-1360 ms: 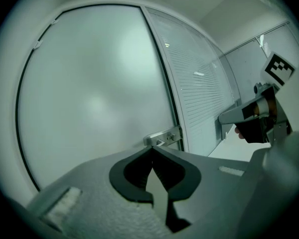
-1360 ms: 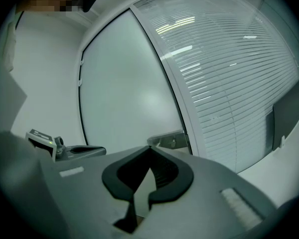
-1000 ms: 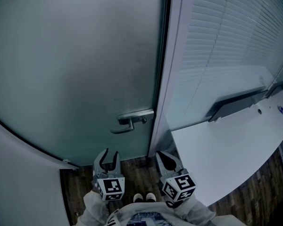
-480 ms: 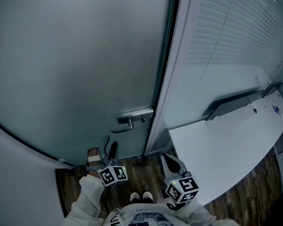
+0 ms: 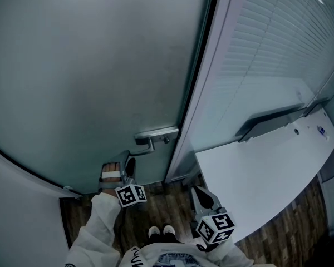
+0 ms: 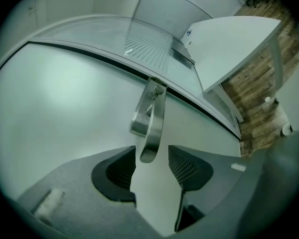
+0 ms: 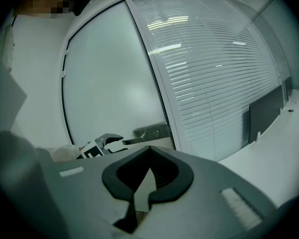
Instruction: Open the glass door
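Jaws lined up on the door handle (image 6: pixel 153 118) of the shut glass door (image 5: pixel 89 65)
Spread wide only just now, the left gripper (image 6: pixel 152 152) straddles the handle's free end without pressing on it, probably to clamp it and push it down. The door stands straight ahead of it. The right gripper (image 7: pixel 149 151) hangs back to its right, jaws together and empty, seemingly kept clear. Slatted blinds (image 5: pixel 267 38) and a white desk (image 5: pixel 256 177) lie further right, with dark wood floor (image 5: pixel 150 210) beneath.
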`<state>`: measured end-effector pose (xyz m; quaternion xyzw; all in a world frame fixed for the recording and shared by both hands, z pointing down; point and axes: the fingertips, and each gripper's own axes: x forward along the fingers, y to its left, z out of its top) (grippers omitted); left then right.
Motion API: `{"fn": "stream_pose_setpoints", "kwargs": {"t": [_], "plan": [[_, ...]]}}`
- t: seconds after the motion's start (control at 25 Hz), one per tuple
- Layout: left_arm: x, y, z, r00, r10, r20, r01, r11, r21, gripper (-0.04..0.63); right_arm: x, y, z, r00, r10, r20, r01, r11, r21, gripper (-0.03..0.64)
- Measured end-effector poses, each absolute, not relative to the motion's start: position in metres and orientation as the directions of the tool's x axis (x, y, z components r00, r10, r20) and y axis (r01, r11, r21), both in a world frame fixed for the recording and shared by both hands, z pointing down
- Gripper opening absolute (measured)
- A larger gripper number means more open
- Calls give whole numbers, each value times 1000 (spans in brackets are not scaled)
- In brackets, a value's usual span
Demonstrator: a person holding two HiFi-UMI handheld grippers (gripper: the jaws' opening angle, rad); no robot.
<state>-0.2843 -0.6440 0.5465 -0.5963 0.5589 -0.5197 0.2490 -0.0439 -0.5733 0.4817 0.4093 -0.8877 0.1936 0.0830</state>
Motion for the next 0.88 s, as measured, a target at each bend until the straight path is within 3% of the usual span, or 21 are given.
{"fn": "stream_pose_setpoints", "kwargs": {"t": [0.12,0.2,0.48,0.88], "plan": [[-288,-649,549,-180,-927,330,-391,-240,-889,182,-41,-573,487,-646,-695,316,-763,581,-284,6],[-289,-651,546,-188,-930,315,-384,-225,-896,123,-40,-573,490,-645,-693,321,-764,577,-289,6],[-289,-652,546,-207,-929,308,-368,-218,-904,120,-41,-579,491,-653,-685,321,-757,580,-302,6],[-291,-653,558,-255,-938,232,-557,-54,-829,127,-54,-579,504,-688,-637,348,-726,611,-315,6]]}}
